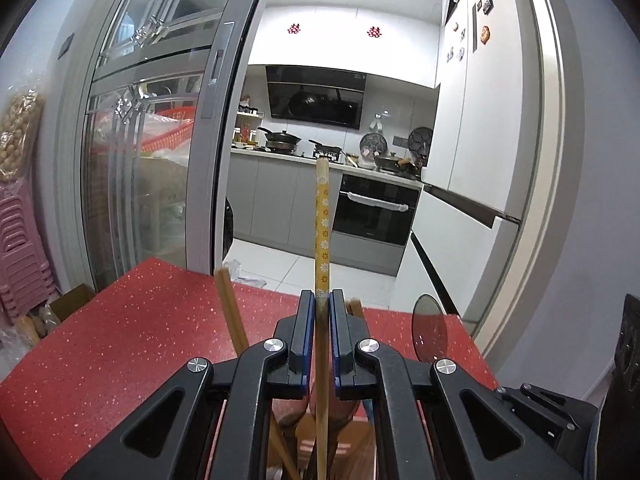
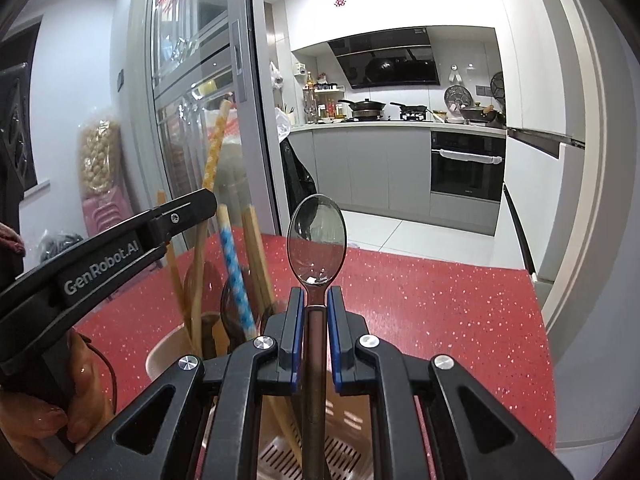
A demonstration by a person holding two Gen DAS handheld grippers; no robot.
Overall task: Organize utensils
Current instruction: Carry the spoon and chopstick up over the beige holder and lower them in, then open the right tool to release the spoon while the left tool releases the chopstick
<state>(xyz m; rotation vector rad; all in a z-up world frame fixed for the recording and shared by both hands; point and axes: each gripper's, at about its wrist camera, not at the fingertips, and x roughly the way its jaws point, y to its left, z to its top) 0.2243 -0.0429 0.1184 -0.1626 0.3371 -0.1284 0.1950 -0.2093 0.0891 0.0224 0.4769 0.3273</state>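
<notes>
My left gripper (image 1: 320, 300) is shut on a yellow flower-patterned chopstick (image 1: 322, 224), held upright above the utensil holder (image 1: 352, 440); it also shows from the side in the right wrist view (image 2: 208, 200). My right gripper (image 2: 316, 294) is shut on a metal spoon (image 2: 317, 236), bowl up, its handle reaching down over the beige utensil holder (image 2: 168, 352). The holder carries wooden chopsticks (image 2: 256, 248), a blue-checked chopstick (image 2: 236, 276) and dark wooden spoons (image 2: 230, 308). The spoon's bowl shows in the left wrist view (image 1: 429, 328).
The holder stands on a red speckled table (image 2: 440, 304). A glass sliding door (image 1: 152, 140) is at the left. Beyond the table lies a kitchen with a stove, pans and an oven (image 2: 464, 164). Pink stacked stools (image 1: 20, 256) stand at the far left.
</notes>
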